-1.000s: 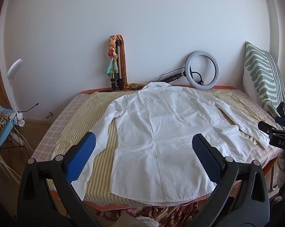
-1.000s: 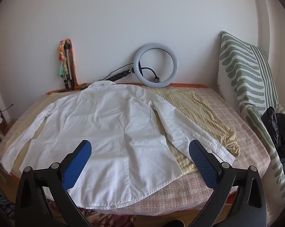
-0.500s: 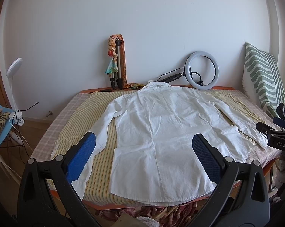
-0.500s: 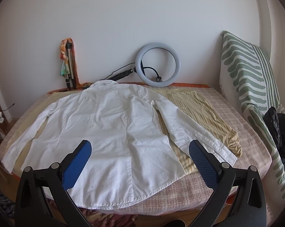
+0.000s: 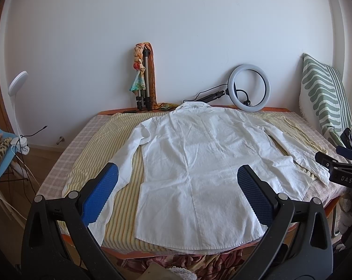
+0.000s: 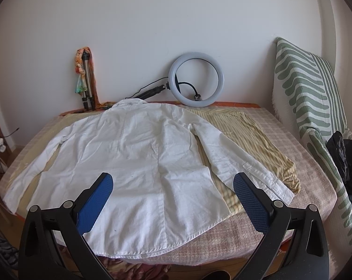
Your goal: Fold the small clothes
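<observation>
A white long-sleeved shirt [image 5: 194, 163] [image 6: 138, 161] lies flat, back up, on a bed, collar toward the far wall and both sleeves spread out to the sides. Its hem reaches the bed's near edge. My left gripper [image 5: 177, 175] hovers open above the lower half of the shirt, holding nothing. My right gripper [image 6: 172, 184] is open too, above the hem's right part, near the right sleeve cuff [image 6: 276, 186]. The right gripper's body shows at the far right of the left wrist view [image 5: 339, 170].
A yellow striped cloth [image 6: 253, 135] lies under the shirt on the checked bed cover [image 6: 311, 175]. A ring light [image 6: 195, 80] and a tripod [image 5: 144, 81] lean against the back wall. A green patterned cushion [image 6: 309, 98] and dark clothes [image 6: 346, 156] sit at right.
Both grippers have drifted slightly back and up from the bed, so the shirt sits a little lower in view. The shirt has not moved and both grippers stay open.
</observation>
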A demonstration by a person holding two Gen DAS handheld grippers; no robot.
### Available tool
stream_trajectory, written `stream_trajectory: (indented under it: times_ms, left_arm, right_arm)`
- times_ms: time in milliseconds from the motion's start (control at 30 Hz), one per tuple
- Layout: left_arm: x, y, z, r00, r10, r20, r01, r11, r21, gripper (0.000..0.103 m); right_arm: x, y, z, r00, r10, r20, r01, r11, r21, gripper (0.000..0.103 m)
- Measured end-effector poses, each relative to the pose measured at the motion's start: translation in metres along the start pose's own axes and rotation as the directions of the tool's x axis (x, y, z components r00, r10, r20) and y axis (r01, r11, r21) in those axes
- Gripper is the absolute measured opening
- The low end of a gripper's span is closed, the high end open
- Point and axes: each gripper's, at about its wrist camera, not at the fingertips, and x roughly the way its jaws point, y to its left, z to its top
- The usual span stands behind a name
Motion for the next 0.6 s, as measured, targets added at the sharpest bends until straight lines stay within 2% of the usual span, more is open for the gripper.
stream_trajectory:
  times_ms: [600]
  left_arm:
    - [0.0013, 0.0006, -0.0010, 1.000, -0.003, 0.000, 0.003, 1.000, -0.003, 0.103]
  right_arm:
    - [-0.0005, 0.0015, 0.0011, 1.000, 0.003, -0.004, -0.004, 1.000, -0.003, 0.102]
